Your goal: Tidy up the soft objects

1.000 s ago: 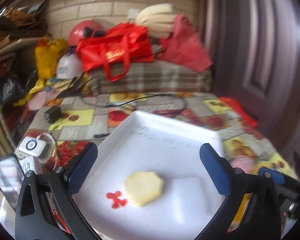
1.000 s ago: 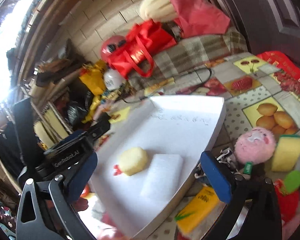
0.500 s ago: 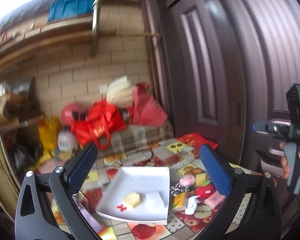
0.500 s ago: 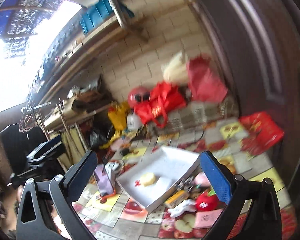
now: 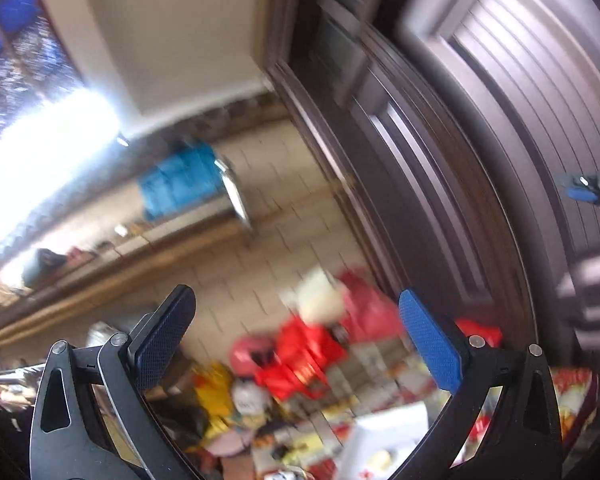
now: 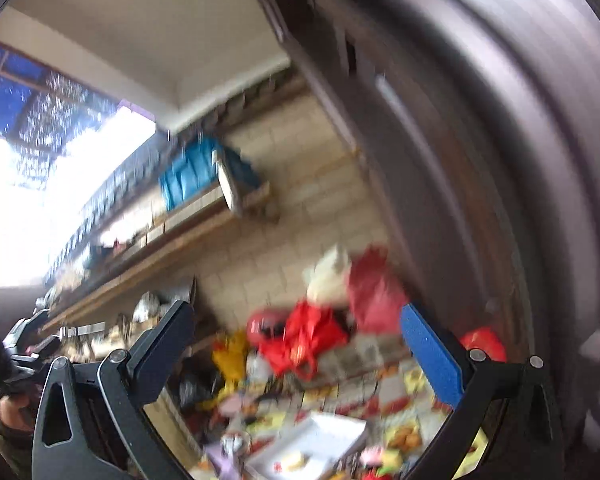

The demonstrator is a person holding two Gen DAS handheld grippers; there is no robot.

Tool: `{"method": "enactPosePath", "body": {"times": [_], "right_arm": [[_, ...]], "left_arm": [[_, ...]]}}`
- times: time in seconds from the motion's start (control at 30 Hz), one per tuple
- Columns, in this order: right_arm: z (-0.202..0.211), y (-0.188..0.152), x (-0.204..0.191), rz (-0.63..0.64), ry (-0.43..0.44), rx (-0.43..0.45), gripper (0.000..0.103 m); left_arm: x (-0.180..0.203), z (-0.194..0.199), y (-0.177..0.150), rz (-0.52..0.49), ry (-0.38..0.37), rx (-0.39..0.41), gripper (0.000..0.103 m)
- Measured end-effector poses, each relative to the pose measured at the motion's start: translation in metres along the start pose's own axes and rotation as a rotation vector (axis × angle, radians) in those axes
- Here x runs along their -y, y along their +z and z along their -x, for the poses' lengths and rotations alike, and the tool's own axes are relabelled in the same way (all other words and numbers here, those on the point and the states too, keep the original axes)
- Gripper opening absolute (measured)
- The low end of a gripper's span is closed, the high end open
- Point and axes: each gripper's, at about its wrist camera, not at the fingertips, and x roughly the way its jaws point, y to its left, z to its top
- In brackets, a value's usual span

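Left gripper (image 5: 296, 344) is gaping wide, holding nothing, aimed up at the brick wall. Right gripper (image 6: 296, 354) is likewise spread wide and empty. White tray (image 6: 312, 440) is sitting far below on the patterned table (image 6: 404, 396), long axis running diagonally; a yellow sponge (image 6: 294, 459) is lying inside it. Everything is blurred.

Both claws lifted higher, white tray (image 6: 320, 436) far below
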Motion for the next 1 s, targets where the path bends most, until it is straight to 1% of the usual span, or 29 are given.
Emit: {"method": "enactPosePath", "body": {"times": [0.07,0.13,0.2,0.27,0.33,0.4,0.47,0.53,0.57,0.63,0.67,0.7,0.77,0.83,0.87,0.9,0.93,0.97,1.0], "right_arm": [[0.025,0.028,-0.006,0.008,-0.021,0.104,0.103],[0.043,0.046,-0.012,0.006,-0.035,0.168,0.103],[0.063,0.064,-0.020,0.012,-0.048,0.240,0.103],[0.080,0.076,-0.029,0.027,-0.064,0.313,0.103],[0.090,0.079,-0.034,0.033,-0.076,0.362,0.103],[0.095,0.079,-0.035,0.039,-0.080,0.379,0.103],[0.090,0.072,-0.036,0.050,-0.091,0.377,0.103],[0.085,0.070,-0.033,0.051,-0.093,0.353,0.103],[0.074,0.060,-0.032,0.052,-0.093,0.325,0.103],[0.069,0.056,-0.029,0.059,-0.094,0.281,0.103],[0.053,0.043,-0.029,0.074,-0.101,0.237,0.103],[0.050,0.038,-0.027,0.089,-0.104,0.203,0.103],[0.030,0.017,-0.026,0.122,-0.102,0.121,0.103],[0.004,-0.012,-0.018,0.134,-0.101,0.047,0.103],[-0.008,-0.029,-0.013,0.136,-0.110,0.014,0.103],[-0.025,-0.055,-0.005,0.142,-0.130,-0.027,0.103],[-0.031,-0.067,0.000,0.147,-0.140,-0.054,0.103],[-0.043,-0.089,0.008,0.154,-0.152,-0.103,0.103],[-0.058,-0.116,0.018,0.160,-0.165,-0.171,0.103]], "left_arm": [[-0.022,0.020,0.019,0.023,0.040,0.044,0.103],[-0.047,0.041,0.033,0.054,0.073,0.093,0.103],[-0.072,0.062,0.037,0.089,0.109,0.131,0.103],[-0.093,0.074,0.037,0.124,0.138,0.150,0.103],[-0.113,0.077,0.027,0.163,0.155,0.139,0.103],[-0.120,0.071,0.016,0.182,0.136,0.112,0.103],[-0.117,0.056,-0.001,0.198,0.101,0.082,0.103],[-0.104,0.036,-0.018,0.195,0.058,0.054,0.103],[-0.095,0.028,-0.026,0.191,0.032,0.044,0.103],[-0.072,0.004,-0.047,0.183,-0.036,0.012,0.103],[-0.059,-0.008,-0.057,0.180,-0.070,-0.009,0.103],[-0.043,-0.023,-0.071,0.176,-0.115,-0.034,0.103],[-0.010,-0.050,-0.097,0.175,-0.206,-0.087,0.103],[0.030,-0.084,-0.136,0.197,-0.326,-0.154,0.103],[0.048,-0.099,-0.159,0.219,-0.382,-0.186,0.103],[0.064,-0.112,-0.176,0.238,-0.429,-0.215,0.103],[0.082,-0.124,-0.196,0.261,-0.489,-0.248,0.103],[0.100,-0.136,-0.218,0.285,-0.547,-0.274,0.103],[0.126,-0.149,-0.248,0.299,-0.613,-0.306,0.103]]}}
